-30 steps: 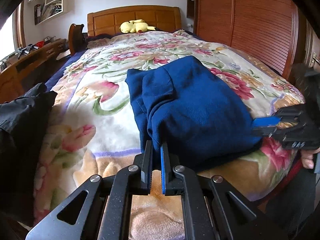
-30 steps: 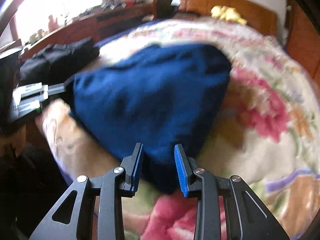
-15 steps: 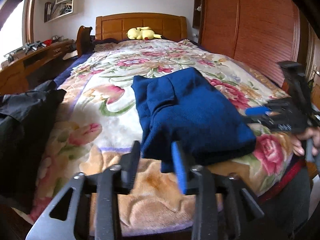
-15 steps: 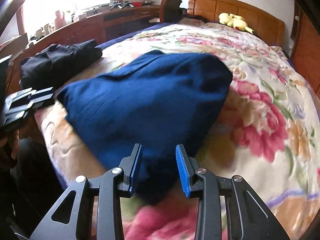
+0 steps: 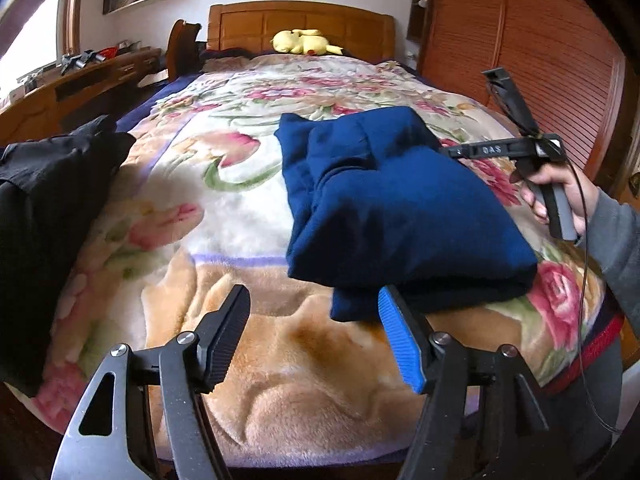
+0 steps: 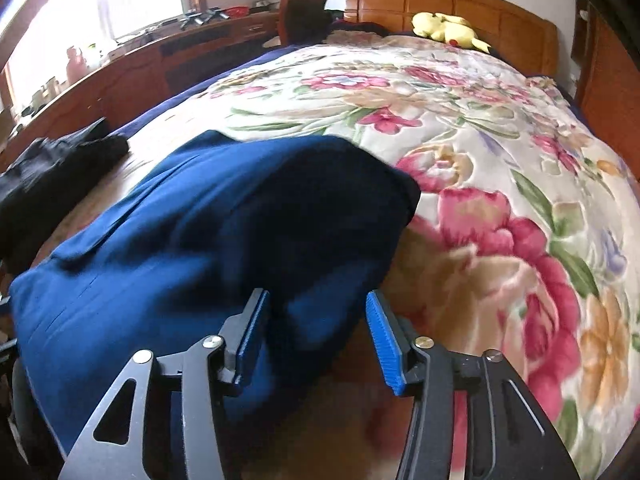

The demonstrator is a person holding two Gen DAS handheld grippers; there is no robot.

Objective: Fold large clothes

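Left wrist view, left to right: crumpled black garment (image 5: 44, 208) fills the left edge, lying on the near-left side of the bed. Fuzzy floral blanket in cream, pink and orange (image 5: 224, 208) covers the bed across the middle of the frame. Folded dark blue knit garment (image 5: 392, 208) sits centre-right on the blanket, near the foot edge, layers stacked, one small corner sticking out at the bottom. Left gripper (image 5: 316, 336) at bottom centre: jaws opening, fingers apart, nothing between them; the blue-padded finger (image 5: 400, 344) sits just in front of the garment's protruding corner, contact cannot be told. Yellow plush toy (image 5: 304, 42) lies at top centre by the wooden headboard (image 5: 248, 20). Right gripper (image 5: 472, 150) comes in from the right edge, held by a hand (image 5: 560, 188) in a grey sleeve; its tips are over the garment's far right side.

Right wrist view: black garment (image 6: 52, 176) at the left edge, blue garment (image 6: 208, 240) centre-left, slightly motion-blurred, floral blanket (image 6: 500, 184) to the right, plush (image 6: 448, 28) at the top. Right gripper (image 6: 316, 328) at bottom centre: jaws opening, fingers apart, garment's near edge in the gap, pads not pressing on it.
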